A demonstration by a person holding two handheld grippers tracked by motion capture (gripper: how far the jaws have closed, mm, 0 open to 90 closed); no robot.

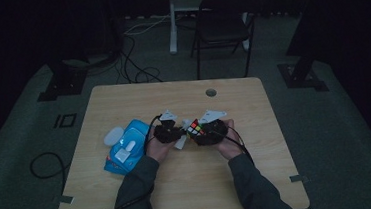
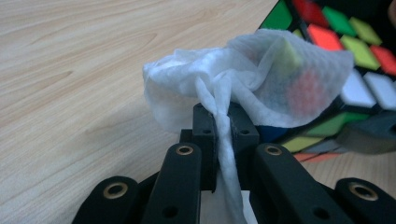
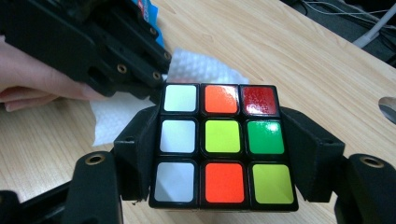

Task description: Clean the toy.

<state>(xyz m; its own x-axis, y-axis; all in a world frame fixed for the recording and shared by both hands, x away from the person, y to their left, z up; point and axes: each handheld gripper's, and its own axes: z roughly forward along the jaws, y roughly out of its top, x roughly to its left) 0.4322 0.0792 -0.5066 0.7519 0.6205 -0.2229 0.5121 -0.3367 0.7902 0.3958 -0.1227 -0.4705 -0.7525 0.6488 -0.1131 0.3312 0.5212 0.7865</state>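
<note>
Right gripper view: the right claw [image 3: 223, 154] clamps a glossy square-tiled puzzle cube [image 3: 223, 145] above the wood-grain counter [image 3: 299, 60].
The left claw [image 2: 223, 122] pinches a crinkled, dimpled white wipe [image 2: 243, 74] draped against the cube's corner.

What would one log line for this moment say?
left gripper: shut on wipe | right gripper: shut on puzzle cube | wipe against cube

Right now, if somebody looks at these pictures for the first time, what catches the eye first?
The colourful puzzle cube, clamped between the right gripper's fingers above the middle of the wooden table. Next, the white wet wipe, pinched in the left gripper, pressed against the cube. A blue wipes pack lies at left.
</note>
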